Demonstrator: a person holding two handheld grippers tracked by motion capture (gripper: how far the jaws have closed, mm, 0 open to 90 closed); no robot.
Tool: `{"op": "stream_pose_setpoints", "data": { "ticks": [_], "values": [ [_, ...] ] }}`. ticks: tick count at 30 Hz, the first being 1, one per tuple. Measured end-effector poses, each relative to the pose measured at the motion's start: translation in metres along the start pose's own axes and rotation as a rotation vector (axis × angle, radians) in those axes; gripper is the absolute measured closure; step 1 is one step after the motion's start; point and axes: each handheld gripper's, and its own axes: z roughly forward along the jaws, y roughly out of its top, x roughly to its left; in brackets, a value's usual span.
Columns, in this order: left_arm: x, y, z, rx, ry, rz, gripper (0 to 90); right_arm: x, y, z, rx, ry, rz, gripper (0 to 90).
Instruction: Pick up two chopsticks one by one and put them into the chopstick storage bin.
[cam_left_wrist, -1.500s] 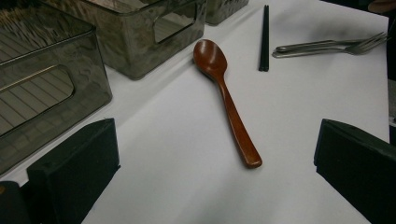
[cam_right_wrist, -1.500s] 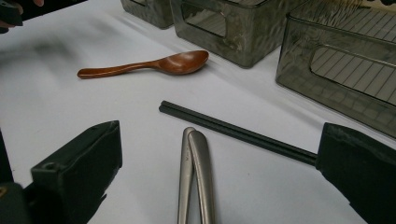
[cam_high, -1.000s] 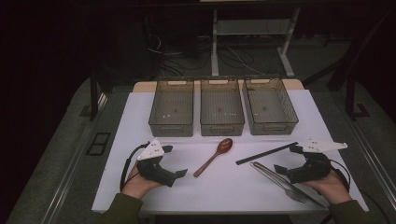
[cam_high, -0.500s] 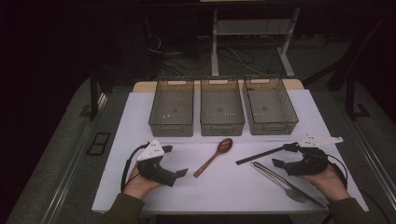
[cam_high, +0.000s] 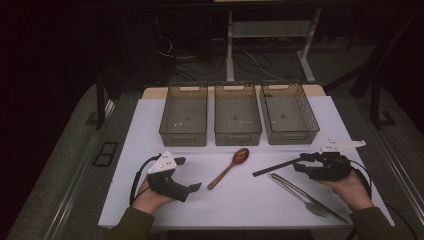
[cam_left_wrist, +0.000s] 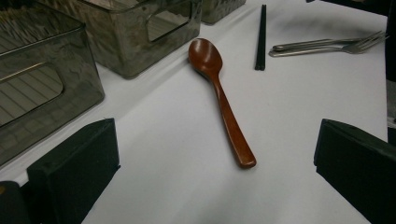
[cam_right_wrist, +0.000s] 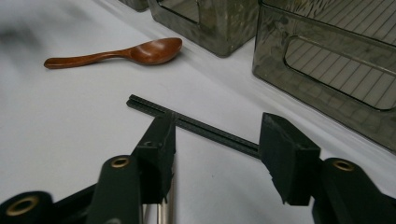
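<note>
Right gripper (cam_high: 303, 162) first: about half open, jaws having just been closing in, the pair of black chopsticks (cam_right_wrist: 205, 129) lying crosswise between the pads but not yet pinched, nothing held so far. Finish the squeeze slowly and evenly, keeping both pads low enough to the white table cover (cam_high: 250, 207) to catch both sticks at once rather than only the upper edge. Hold the hand steady while closing, since any sideways drag probably rolls the thin sticks apart or nudges them out of the gap. Aim for a bite a little in from the near end rather than at the very tip, for less swing on the lift. Mind the fork (cam_high: 300, 192) lying just beside the chopsticks, on the side nearer the person; keep the near jaw clear of its handle to avoid scooping it up as well. Lift only once both sticks feel clamped, straight up, then carry level toward the three clear bins (cam_high: 292, 136) at the far side of the cover. Leave the left gripper (cam_high: 189, 173) where it rests, jaws spread wide and empty, with the wooden spoon (cam_left_wrist: 219, 93) lying on the cover ahead of it, untouched and well apart from the chopsticks.
</note>
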Motion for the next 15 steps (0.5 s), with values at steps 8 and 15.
{"op": "stream_pose_setpoints", "data": {
  "ticks": [8, 15],
  "values": [
    [0.0, -0.002, 0.001, -0.003, 0.004, -0.003, 0.0, -0.019, 0.005, 0.005, 0.041, -0.039, 0.021, 69.8],
    [0.001, -0.002, 0.001, -0.001, 0.002, -0.003, 0.0, -0.039, 0.004, 0.015, 0.089, -0.08, 0.048, 83.5]
  ]
}}
